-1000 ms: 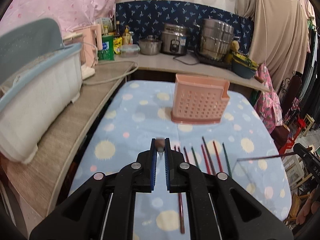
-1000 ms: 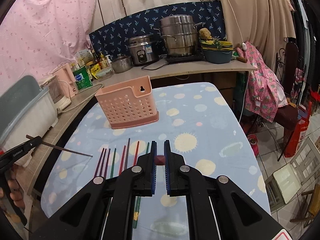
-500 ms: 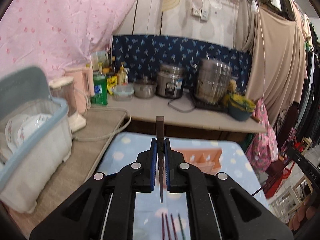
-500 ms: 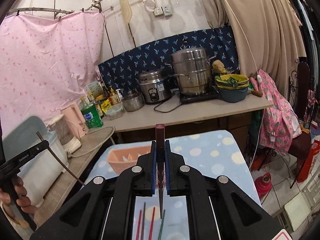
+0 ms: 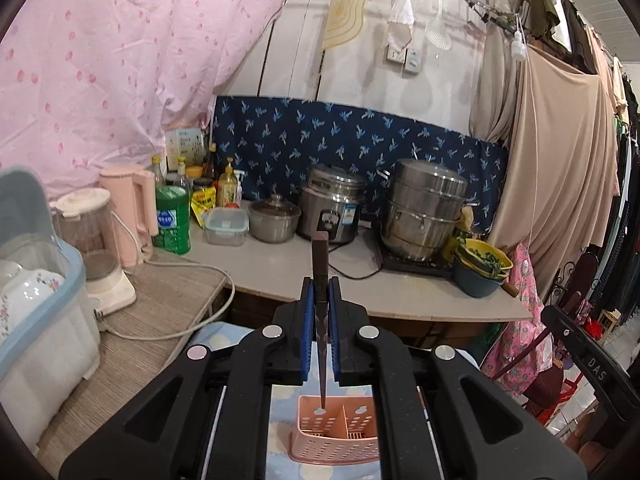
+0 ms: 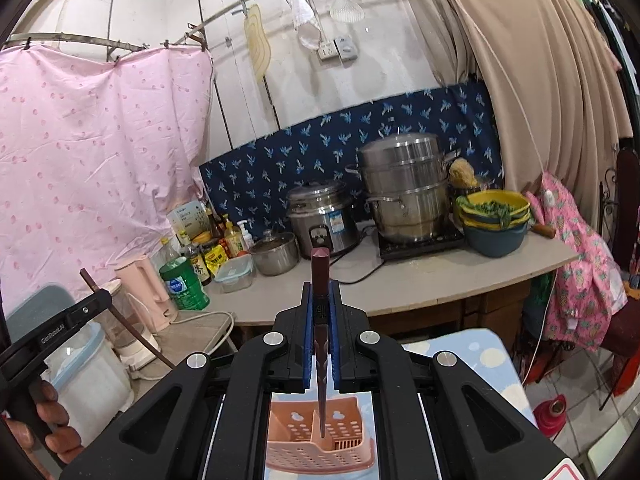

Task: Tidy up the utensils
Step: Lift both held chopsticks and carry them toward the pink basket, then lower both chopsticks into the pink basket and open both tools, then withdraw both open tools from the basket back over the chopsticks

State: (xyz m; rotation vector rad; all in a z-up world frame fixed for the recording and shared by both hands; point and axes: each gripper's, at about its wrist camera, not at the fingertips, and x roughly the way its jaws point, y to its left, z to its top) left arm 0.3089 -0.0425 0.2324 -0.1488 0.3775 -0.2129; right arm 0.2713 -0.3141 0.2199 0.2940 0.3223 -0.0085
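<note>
Pink basket (image 5: pixel 334 436), both divided compartments empty, below chopstick (image 5: pixel 320 264).

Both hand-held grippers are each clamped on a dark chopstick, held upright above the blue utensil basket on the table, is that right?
Not quite: the utensil basket is pink, not blue, as both wrist views show. The rest holds: the left hand-held gripper and the right hand-held gripper each clamp a dark chopstick upright above it.
</note>
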